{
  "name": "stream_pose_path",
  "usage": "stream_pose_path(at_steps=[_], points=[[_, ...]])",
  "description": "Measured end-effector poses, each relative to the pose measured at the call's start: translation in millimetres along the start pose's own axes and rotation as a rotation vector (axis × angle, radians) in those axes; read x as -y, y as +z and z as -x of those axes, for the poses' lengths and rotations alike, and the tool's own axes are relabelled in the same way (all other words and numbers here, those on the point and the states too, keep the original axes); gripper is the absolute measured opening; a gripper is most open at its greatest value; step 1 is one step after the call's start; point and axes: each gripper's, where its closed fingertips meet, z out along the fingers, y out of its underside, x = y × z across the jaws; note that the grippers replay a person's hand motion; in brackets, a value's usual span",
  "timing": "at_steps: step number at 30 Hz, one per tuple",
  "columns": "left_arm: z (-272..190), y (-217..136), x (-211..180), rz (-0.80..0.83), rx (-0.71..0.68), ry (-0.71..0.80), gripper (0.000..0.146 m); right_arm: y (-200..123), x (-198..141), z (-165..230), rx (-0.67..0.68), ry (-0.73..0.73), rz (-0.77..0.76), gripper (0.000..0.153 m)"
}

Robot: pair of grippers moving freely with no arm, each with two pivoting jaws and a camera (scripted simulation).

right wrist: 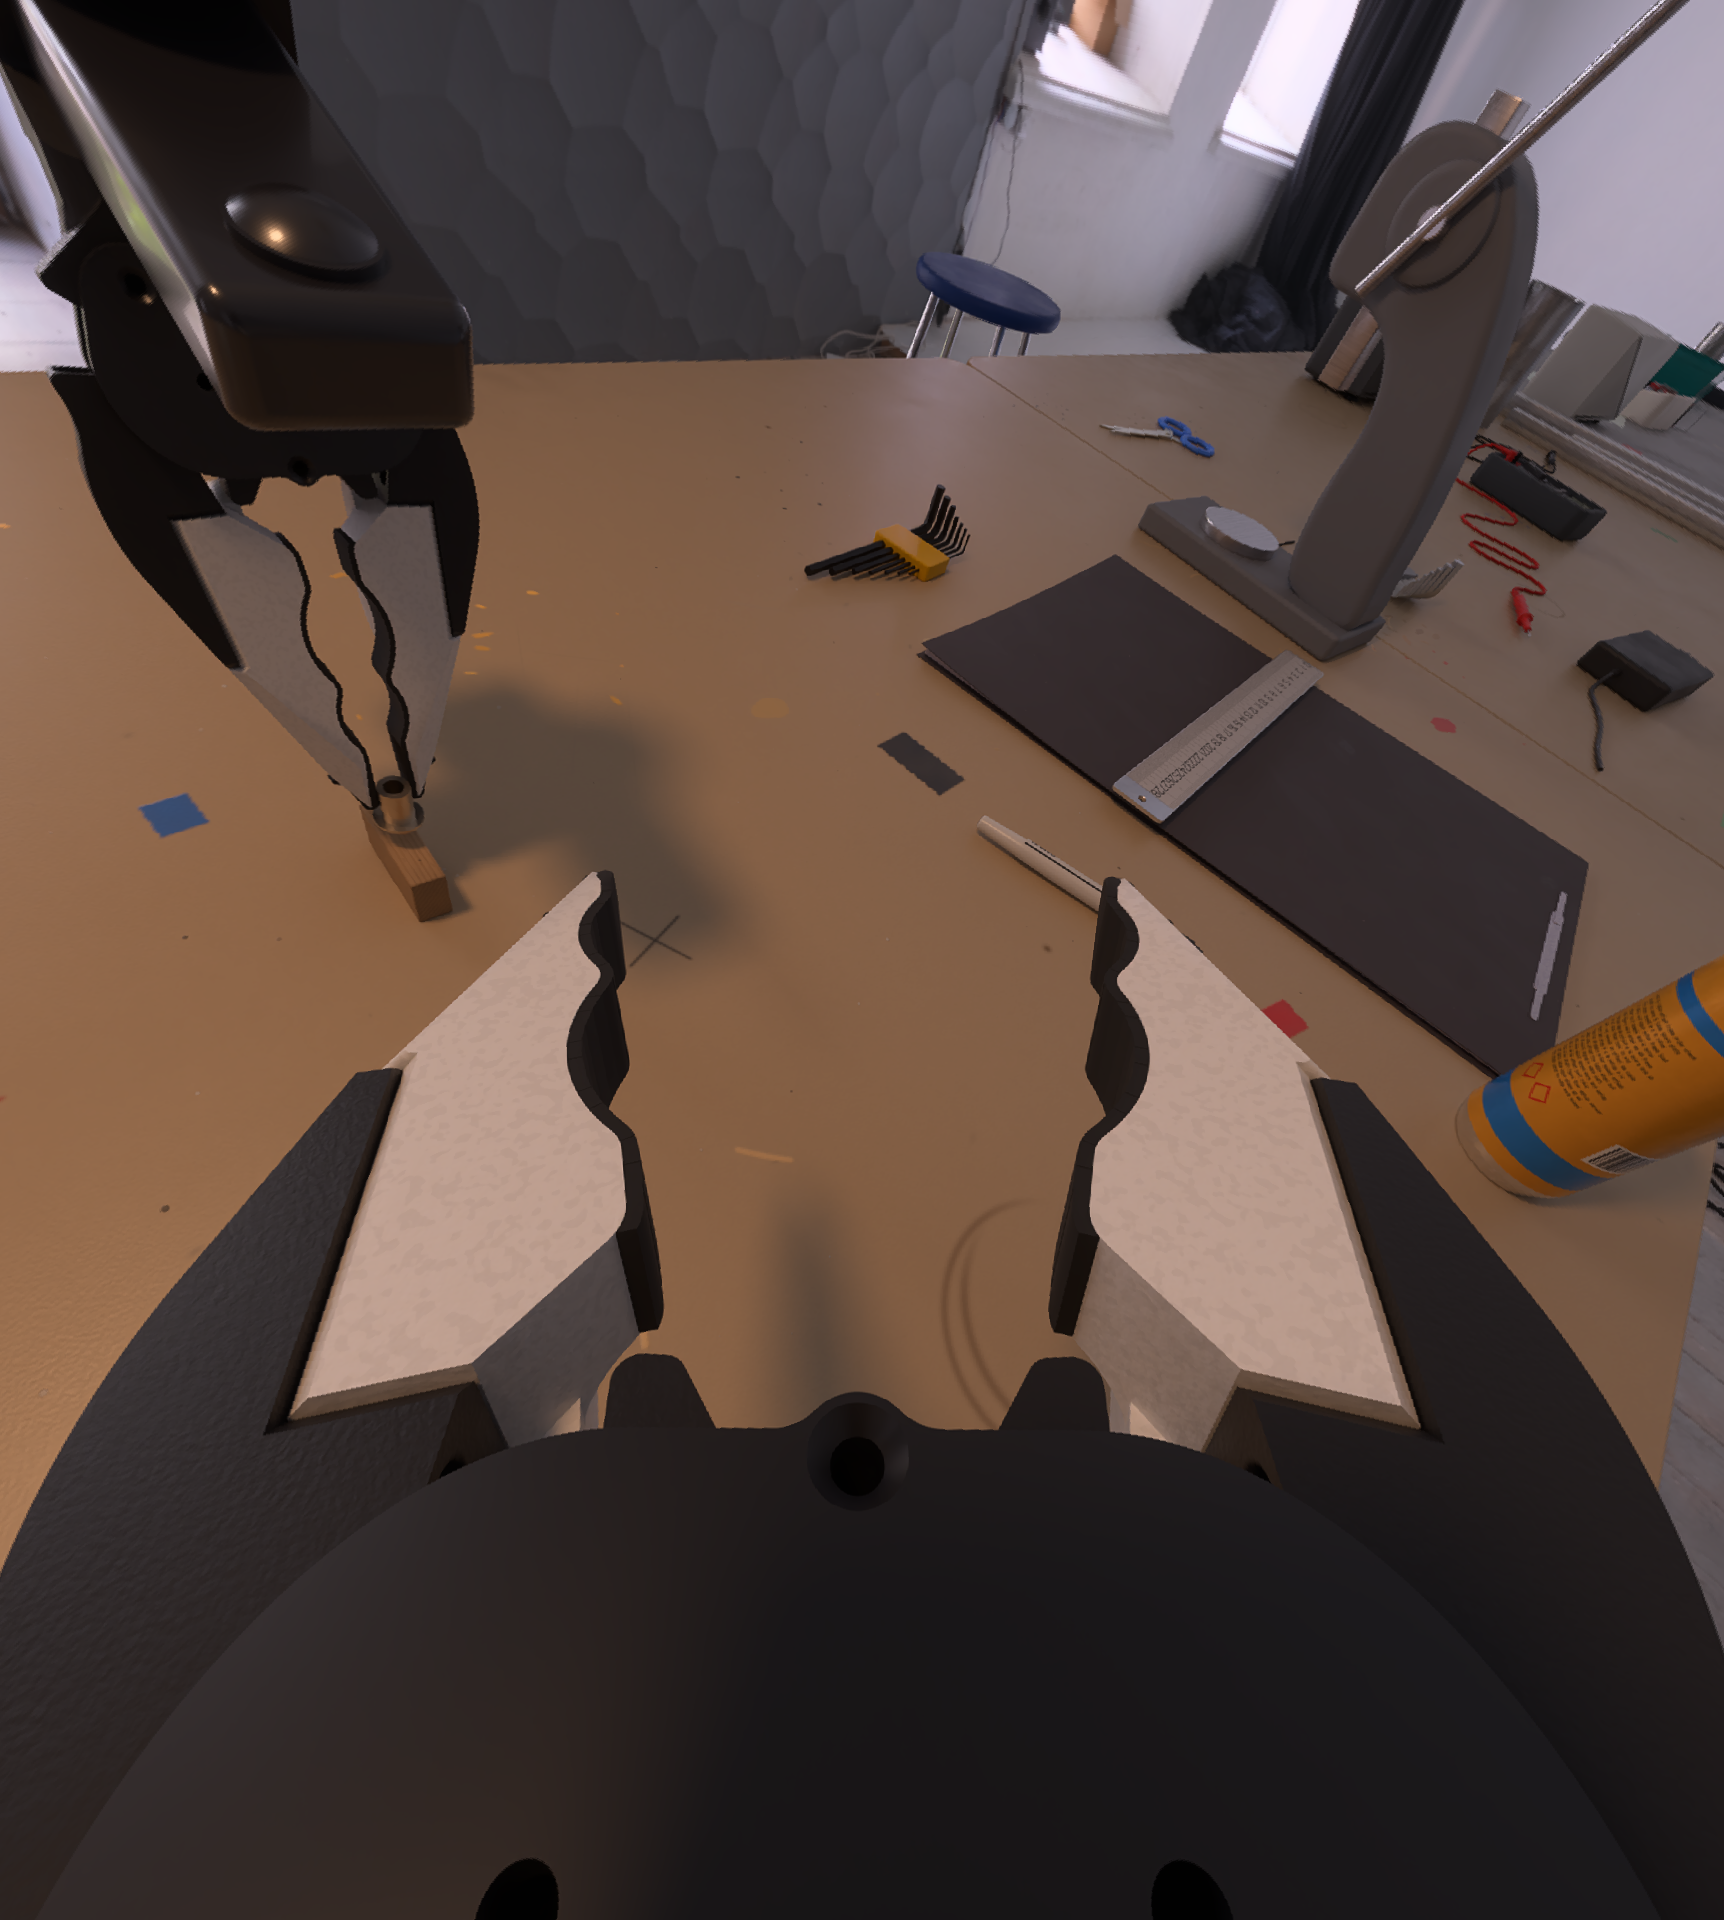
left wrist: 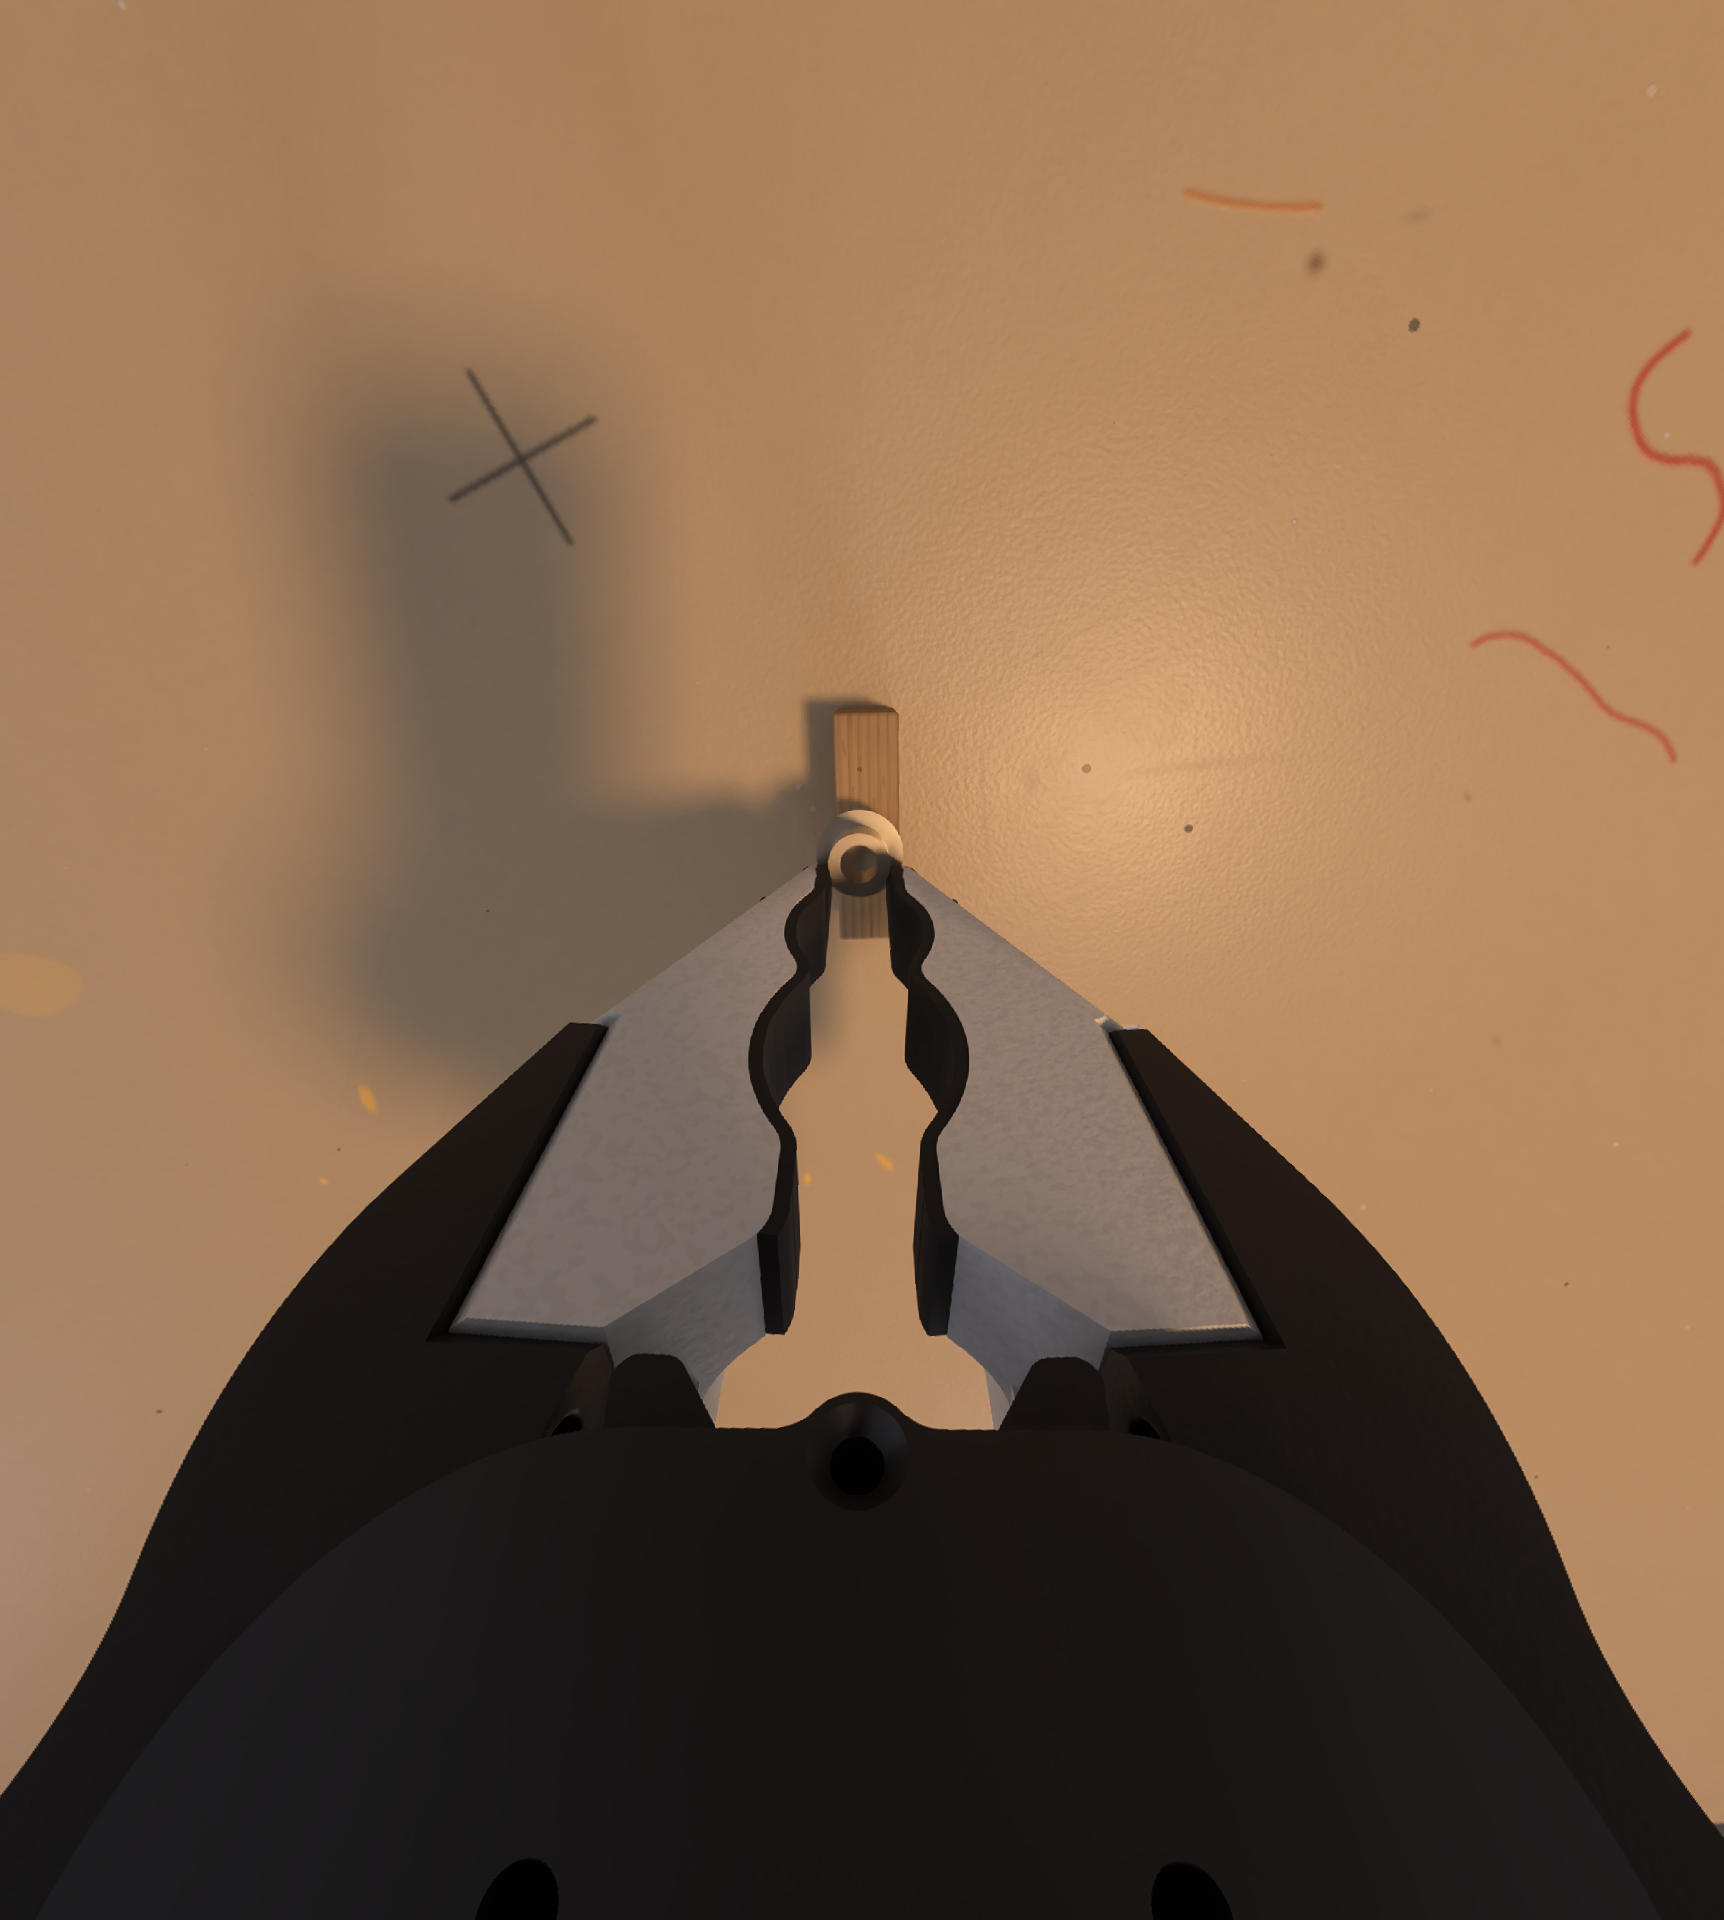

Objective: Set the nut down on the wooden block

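My left gripper [left wrist: 860, 873] points straight down and is shut on a small round metal nut [left wrist: 860, 854]. The nut sits right over the near part of a small wooden block [left wrist: 866, 764] that lies on the tan table. In the right wrist view the left gripper [right wrist: 390, 792] holds the nut [right wrist: 399, 805] at the top face of the block [right wrist: 416, 871]; whether they touch I cannot tell. My right gripper [right wrist: 856, 914] is open and empty, hovering over the table to the right of the block.
A black pencilled cross [left wrist: 522, 455] marks the table beyond the block. To the right lie a white pen [right wrist: 1034, 860], a dark mat [right wrist: 1357, 831] with a metal ruler [right wrist: 1222, 738], hex keys [right wrist: 899, 549], an orange spray can [right wrist: 1647, 1070] and a grey stand [right wrist: 1398, 416].
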Motion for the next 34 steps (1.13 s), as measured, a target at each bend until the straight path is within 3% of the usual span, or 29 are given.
stream_pose_path(at_steps=[15,19,22,24,29,34], points=[[-2,7,0,0.005,-0.001,-0.037,0.01,0,0,0,-0.001,-0.005,0.002,0.091],[-2,2,1,-0.002,-0.002,-0.041,0.026,0,-1,0,-0.002,-0.006,0.006,0.091],[1,-5,0,-0.04,0.021,-0.069,0.05,0,-1,0,-0.002,-0.006,0.008,0.091],[6,-14,-2,-0.097,0.048,-0.104,0.059,0,-2,0,-0.002,-0.006,0.01,0.091],[32,-60,-21,-0.343,0.157,-0.273,0.063,3,-6,0,-0.001,-0.005,0.027,0.091],[65,-127,-93,-0.467,0.32,-0.484,0.064,8,-11,2,0.008,-0.004,0.054,0.091]])
